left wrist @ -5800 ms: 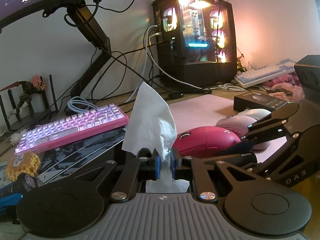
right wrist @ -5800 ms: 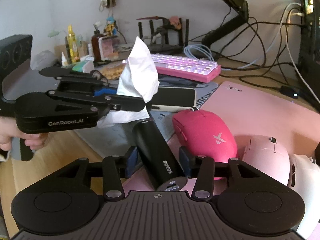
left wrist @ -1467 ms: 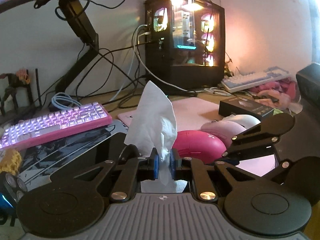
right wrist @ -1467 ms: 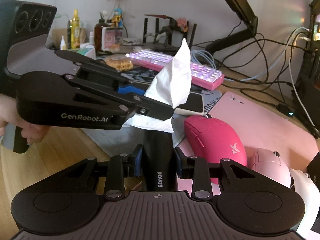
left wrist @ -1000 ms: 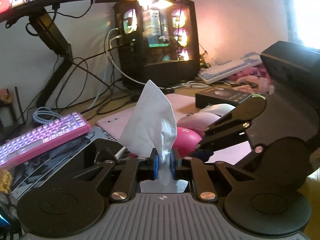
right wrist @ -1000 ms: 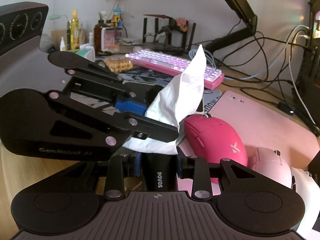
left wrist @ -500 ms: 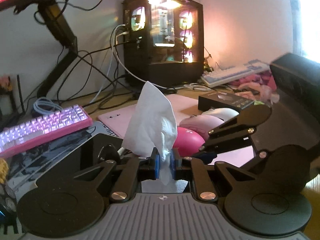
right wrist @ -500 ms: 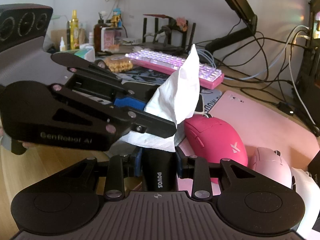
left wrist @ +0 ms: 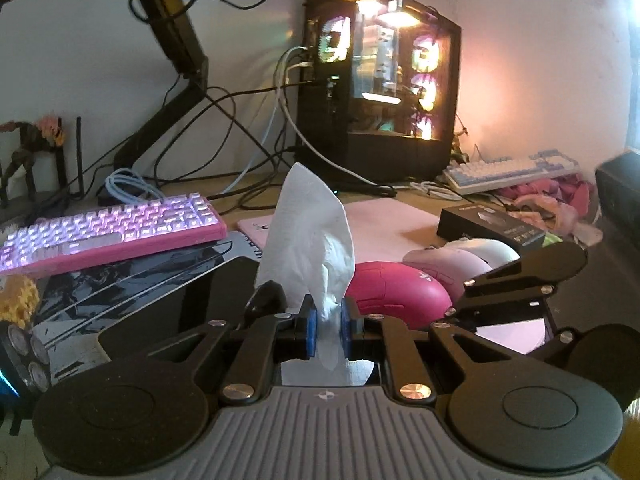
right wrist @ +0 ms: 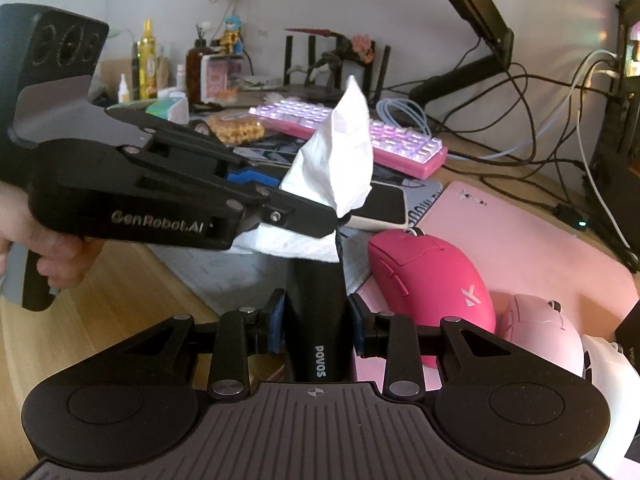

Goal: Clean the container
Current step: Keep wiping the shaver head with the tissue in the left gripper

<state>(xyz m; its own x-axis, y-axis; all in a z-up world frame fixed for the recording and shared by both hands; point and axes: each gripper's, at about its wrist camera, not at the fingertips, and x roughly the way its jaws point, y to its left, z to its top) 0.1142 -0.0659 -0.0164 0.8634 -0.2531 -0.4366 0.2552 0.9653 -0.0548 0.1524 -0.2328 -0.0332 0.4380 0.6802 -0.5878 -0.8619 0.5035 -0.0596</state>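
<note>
Wiping looks underway rather than finished: my left gripper (left wrist: 327, 322) pinches a white tissue (left wrist: 308, 240) tight between its blue pads, and the tissue's lower fold lies against the far end of the black container (right wrist: 318, 316), the one marked POVOS. My right gripper (right wrist: 316, 326) is clamped on that container's body, holding it off the worktop (right wrist: 120, 280) and pointing away from me, just beside the pink mouse (right wrist: 430, 288). I judge the top end is being rubbed; the sides nearer my right gripper seem untouched, so most of the cleaning is left. My left hand (right wrist: 44, 240) comes in from the left, its gripper crossing level over the container's tip, the tissue's peak standing upright.
</note>
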